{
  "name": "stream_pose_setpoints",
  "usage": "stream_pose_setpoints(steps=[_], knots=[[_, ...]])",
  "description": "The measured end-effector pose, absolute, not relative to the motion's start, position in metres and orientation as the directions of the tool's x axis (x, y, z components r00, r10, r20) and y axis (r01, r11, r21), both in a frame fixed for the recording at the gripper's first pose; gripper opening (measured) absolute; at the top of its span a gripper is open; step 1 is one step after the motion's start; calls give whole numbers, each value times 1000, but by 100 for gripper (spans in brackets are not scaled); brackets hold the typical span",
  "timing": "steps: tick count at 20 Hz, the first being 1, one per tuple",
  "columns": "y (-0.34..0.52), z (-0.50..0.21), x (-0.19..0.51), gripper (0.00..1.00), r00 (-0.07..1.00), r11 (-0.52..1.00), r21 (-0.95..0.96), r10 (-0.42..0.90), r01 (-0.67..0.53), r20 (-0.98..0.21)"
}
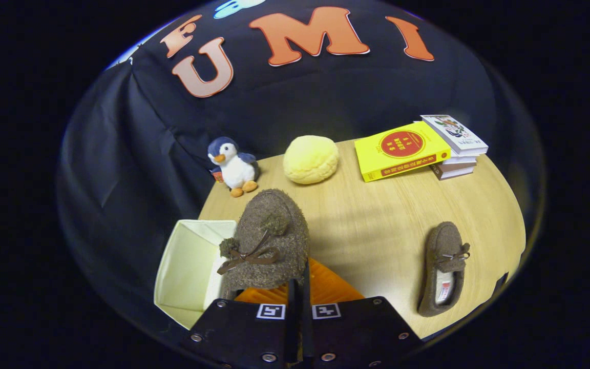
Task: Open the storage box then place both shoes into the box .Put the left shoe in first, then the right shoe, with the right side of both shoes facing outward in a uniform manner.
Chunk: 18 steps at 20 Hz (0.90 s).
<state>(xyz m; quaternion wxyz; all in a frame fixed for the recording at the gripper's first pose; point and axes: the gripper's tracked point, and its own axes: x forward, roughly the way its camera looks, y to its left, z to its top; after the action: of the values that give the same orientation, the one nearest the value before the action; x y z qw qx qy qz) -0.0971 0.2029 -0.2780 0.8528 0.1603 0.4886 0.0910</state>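
Note:
My gripper point(297, 287) is shut on a brown fuzzy shoe point(269, 241) with a bow and pompoms, gripped at its heel end with the toe pointing away from me. The shoe hangs above the table beside the right rim of the open cream storage box point(185, 266), which stands at the table's left front corner with nothing visible inside it. The second brown shoe point(443, 266) lies on the wooden table point(377, 215) well to the right of my fingers, its opening facing up.
A plush penguin point(233, 166) and a yellow round cushion point(310, 159) stand at the back of the table beyond the held shoe. A yellow book point(402, 150) leans on a stack of books point(456, 143) at the back right. The table's edge runs close behind the box.

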Motion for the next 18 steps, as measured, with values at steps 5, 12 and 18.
stream_pose_setpoints(steps=[5,12,18], knots=[[273,-252,-91,5,488,918,392,367,-53,-792],[353,-286,-112,5,369,927,371,366,-60,-854],[385,-320,-128,5,274,949,309,316,-68,-908]])
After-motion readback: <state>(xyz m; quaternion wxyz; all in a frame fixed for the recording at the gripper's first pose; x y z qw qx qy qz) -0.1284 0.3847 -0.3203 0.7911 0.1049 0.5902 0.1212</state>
